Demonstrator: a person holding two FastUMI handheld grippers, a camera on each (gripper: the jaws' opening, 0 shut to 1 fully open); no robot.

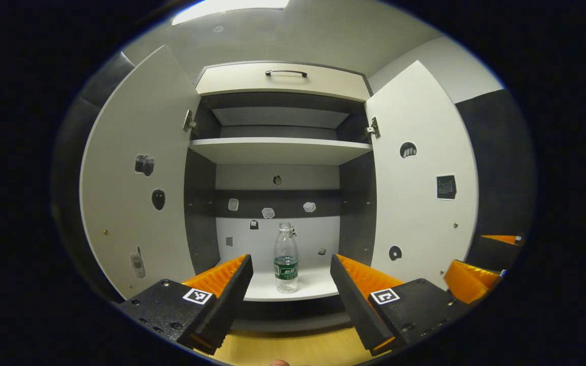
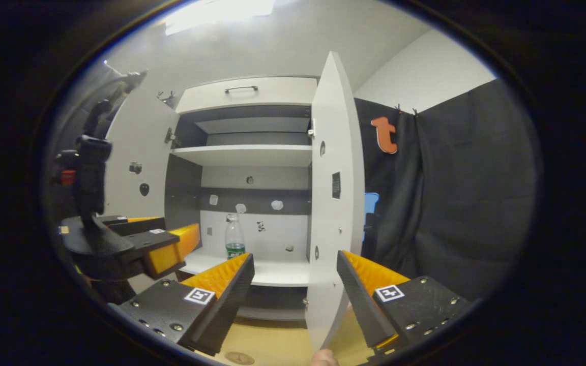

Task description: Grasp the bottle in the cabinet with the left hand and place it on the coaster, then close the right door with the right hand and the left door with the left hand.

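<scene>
An open cabinet faces both grippers, described here from left to right. At the far left, the left door (image 1: pixel 135 173) stands swung wide open, its inner face dotted with small stickers. Next comes the left gripper (image 1: pixel 289 300), seen from its own camera, with its two black and orange fingers spread apart and empty. Straight ahead, centred in the gap between those fingers but well beyond their tips, the bottle (image 1: pixel 286 259) stands upright on the cabinet's lower shelf (image 1: pixel 313 290), toward its front. It is clear plastic with a green label, and its long axis is vertical, so the spread fingers sit on either side of it in line for a level reach forward. To the right, the right door (image 1: pixel 420 178) also hangs open. In the right gripper view, the left gripper (image 2: pixel 171 249) appears at the left, near the cabinet's mouth, with the bottle (image 2: pixel 234 236) a little to its right and deeper in. The right gripper (image 2: pixel 295 297) sits back from the cabinet, fingers parted and holding nothing, with the edge of the right door (image 2: pixel 334 203) standing between them. The left gripper looks the nearer one to the bottle. A round coaster (image 2: pixel 238 358) lies on the wooden surface (image 2: pixel 277 340) at the lower edge.
</scene>
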